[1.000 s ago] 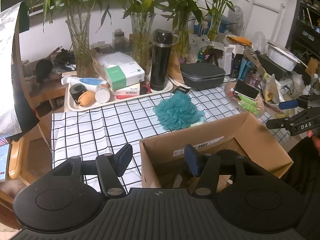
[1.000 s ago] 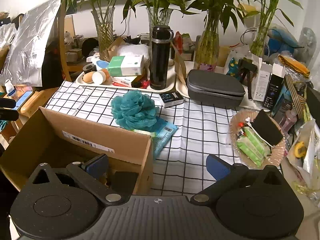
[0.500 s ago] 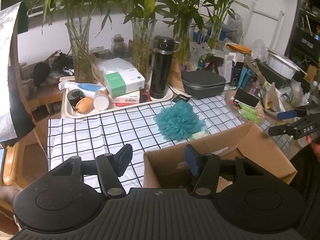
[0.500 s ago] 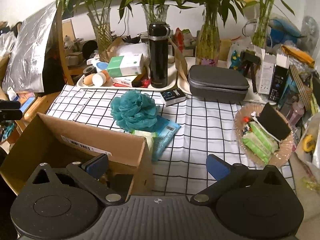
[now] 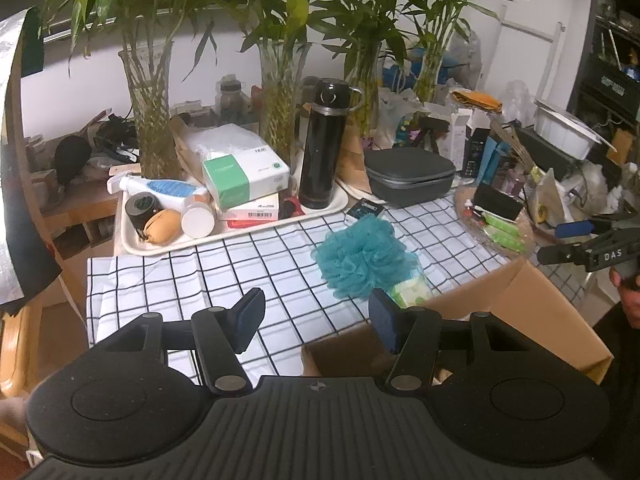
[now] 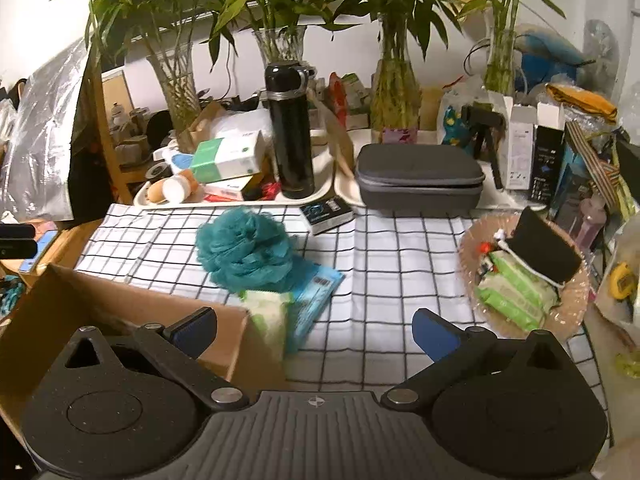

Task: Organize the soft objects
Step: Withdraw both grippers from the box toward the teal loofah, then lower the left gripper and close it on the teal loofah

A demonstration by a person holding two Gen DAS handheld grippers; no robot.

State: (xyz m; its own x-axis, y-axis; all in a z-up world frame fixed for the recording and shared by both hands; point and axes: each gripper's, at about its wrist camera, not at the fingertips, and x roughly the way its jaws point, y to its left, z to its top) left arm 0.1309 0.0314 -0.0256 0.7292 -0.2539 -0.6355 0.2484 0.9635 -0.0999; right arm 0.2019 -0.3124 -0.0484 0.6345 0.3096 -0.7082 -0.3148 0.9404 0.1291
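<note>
Setting: lived-in home. Evidence: checked white cloth on tabletop [image 6: 400,264]; bamboo stems in glass vases [image 6: 394,96]; cream tray of toiletries [image 5: 240,228].

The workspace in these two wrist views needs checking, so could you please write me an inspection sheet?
Surface: checked cloth covers the table, creased.
Job's things: teal bath sponge lies on the cloth, partly over a blue packet; a green-and-white pack sits by the cardboard box, which is open.
Clutter: black flask upright on a tray; grey case; plate of green packs.
Grippers: left gripper and right gripper open, holding nothing.
Cables: nothing seen on the cloth.
Surroundings: bamboo in glass vases.
</note>
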